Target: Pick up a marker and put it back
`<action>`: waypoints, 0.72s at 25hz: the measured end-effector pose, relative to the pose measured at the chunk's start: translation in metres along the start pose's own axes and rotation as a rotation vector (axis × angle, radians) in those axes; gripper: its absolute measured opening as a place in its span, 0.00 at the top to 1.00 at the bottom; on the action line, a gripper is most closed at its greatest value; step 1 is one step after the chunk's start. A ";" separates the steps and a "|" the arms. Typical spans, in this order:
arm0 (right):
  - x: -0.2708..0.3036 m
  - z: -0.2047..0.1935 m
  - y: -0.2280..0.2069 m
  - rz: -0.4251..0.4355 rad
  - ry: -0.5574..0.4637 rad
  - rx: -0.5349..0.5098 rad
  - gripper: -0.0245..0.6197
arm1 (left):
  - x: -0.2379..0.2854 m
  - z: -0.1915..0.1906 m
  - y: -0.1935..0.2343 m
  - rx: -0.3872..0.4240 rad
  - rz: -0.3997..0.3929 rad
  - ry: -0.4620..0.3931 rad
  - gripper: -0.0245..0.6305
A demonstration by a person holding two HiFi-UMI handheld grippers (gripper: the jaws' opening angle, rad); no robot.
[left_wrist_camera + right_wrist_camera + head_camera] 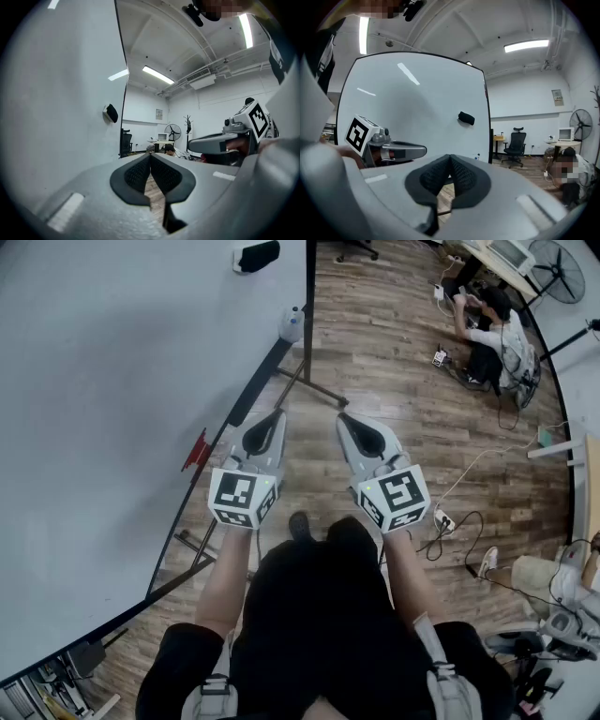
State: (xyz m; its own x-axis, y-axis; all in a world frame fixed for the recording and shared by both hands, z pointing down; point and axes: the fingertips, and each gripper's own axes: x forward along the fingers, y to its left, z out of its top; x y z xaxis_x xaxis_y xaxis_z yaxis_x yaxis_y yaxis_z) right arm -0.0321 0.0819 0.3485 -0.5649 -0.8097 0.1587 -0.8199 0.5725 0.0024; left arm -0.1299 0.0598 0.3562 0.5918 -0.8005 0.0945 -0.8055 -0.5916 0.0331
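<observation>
On wood floor (394, 362), whiteboard (112, 381) with black eraser (257, 256)

The room is bright and evenly lit by long ceiling tubes (158, 75), which leave pale streaks of glare on the whiteboard (408, 72). Shadows on the wooden floor (394, 381) are soft and faint. Both gripper views bow strongly (straight edges curve) and darken to black at the corners. The foreground nearest the lens looks soft, the far room sharper.
</observation>
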 end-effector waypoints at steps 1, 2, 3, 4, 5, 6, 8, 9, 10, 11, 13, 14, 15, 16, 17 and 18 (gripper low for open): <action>0.000 0.000 0.001 0.001 0.001 -0.001 0.96 | -0.001 -0.001 0.000 -0.001 0.000 0.002 0.95; -0.001 0.000 0.003 0.002 0.003 -0.003 0.96 | -0.002 -0.002 -0.001 -0.001 0.000 0.004 0.95; -0.001 0.000 0.004 0.003 0.003 -0.005 0.96 | -0.003 -0.002 -0.001 -0.002 0.001 0.005 0.95; -0.002 0.000 0.005 0.003 0.003 -0.008 0.96 | -0.004 -0.002 -0.001 -0.002 0.001 0.004 0.95; -0.003 0.001 0.006 0.002 0.002 -0.011 0.96 | -0.004 -0.001 -0.002 -0.002 0.002 0.002 0.95; -0.005 0.002 0.006 0.001 0.001 -0.015 0.96 | -0.004 0.000 -0.002 -0.002 0.002 -0.001 0.95; -0.007 0.003 0.007 0.000 0.003 -0.024 0.96 | -0.005 0.002 -0.003 -0.002 -0.001 -0.004 0.95; -0.007 0.003 0.008 0.000 0.005 -0.028 0.96 | -0.006 0.001 -0.004 -0.002 -0.004 -0.003 0.95; -0.008 0.002 0.009 -0.003 0.005 -0.028 0.96 | -0.007 0.001 -0.005 -0.002 -0.007 -0.002 0.95; -0.010 0.002 0.009 -0.006 0.001 -0.018 0.96 | -0.008 0.000 -0.006 -0.002 -0.009 -0.001 0.95; -0.012 0.003 0.009 -0.007 -0.018 0.035 0.96 | -0.011 -0.001 -0.006 -0.002 -0.013 -0.002 0.95; -0.013 0.003 0.008 -0.006 -0.028 0.070 0.96 | -0.012 -0.001 -0.006 -0.002 -0.014 -0.002 0.95; -0.014 0.003 0.007 -0.009 -0.033 0.095 0.96 | -0.014 -0.002 -0.006 -0.001 -0.015 -0.003 0.95; -0.016 0.002 0.006 -0.017 -0.036 0.108 0.96 | -0.015 -0.003 -0.005 0.000 -0.016 -0.003 0.95; -0.018 0.001 0.005 -0.027 -0.037 0.114 0.96 | -0.016 -0.004 -0.005 0.001 -0.019 -0.003 0.95; -0.020 0.000 0.004 -0.037 -0.037 0.118 0.96 | -0.017 -0.005 -0.005 0.000 -0.021 -0.002 0.95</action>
State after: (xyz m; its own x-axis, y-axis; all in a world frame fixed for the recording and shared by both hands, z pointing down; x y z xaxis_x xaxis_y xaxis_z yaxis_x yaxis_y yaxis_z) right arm -0.0236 0.1005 0.3457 -0.5357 -0.8352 0.1245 -0.8441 0.5251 -0.1089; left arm -0.1367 0.0769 0.3598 0.6089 -0.7878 0.0923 -0.7927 -0.6086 0.0352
